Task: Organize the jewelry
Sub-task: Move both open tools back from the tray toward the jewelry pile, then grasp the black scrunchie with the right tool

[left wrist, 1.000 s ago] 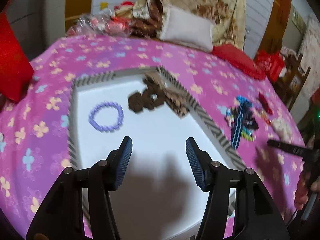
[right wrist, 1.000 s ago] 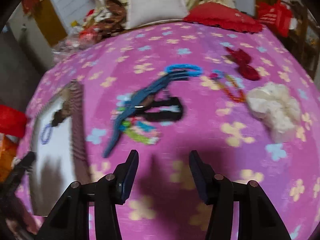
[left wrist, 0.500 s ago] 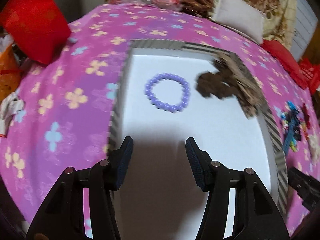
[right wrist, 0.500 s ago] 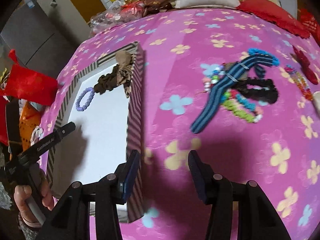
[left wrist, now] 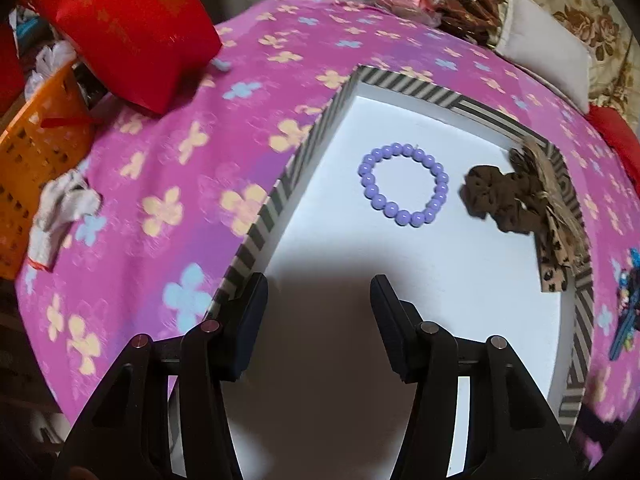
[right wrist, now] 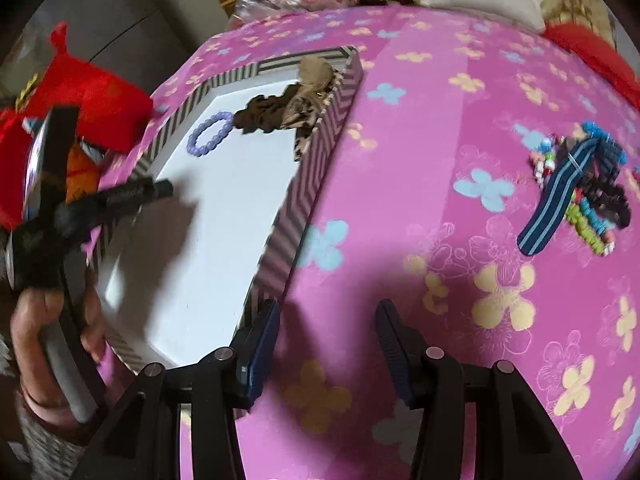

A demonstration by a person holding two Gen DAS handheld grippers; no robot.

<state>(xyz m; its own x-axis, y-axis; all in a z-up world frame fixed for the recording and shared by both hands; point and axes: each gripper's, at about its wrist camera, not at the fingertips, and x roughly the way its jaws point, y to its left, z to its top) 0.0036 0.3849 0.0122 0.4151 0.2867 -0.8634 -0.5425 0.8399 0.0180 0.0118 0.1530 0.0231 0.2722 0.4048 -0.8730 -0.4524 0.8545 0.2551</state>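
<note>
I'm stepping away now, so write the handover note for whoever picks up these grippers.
Left gripper: open, empty, over the striped tray.
Right gripper: open, empty, over the pink cloth beside the tray.
Done: purple bead bracelet and brown scrunchie lie in the tray; a leopard-print piece drapes over its rim.
Left: the pile of hair ties and bracelets on the cloth.
</note>
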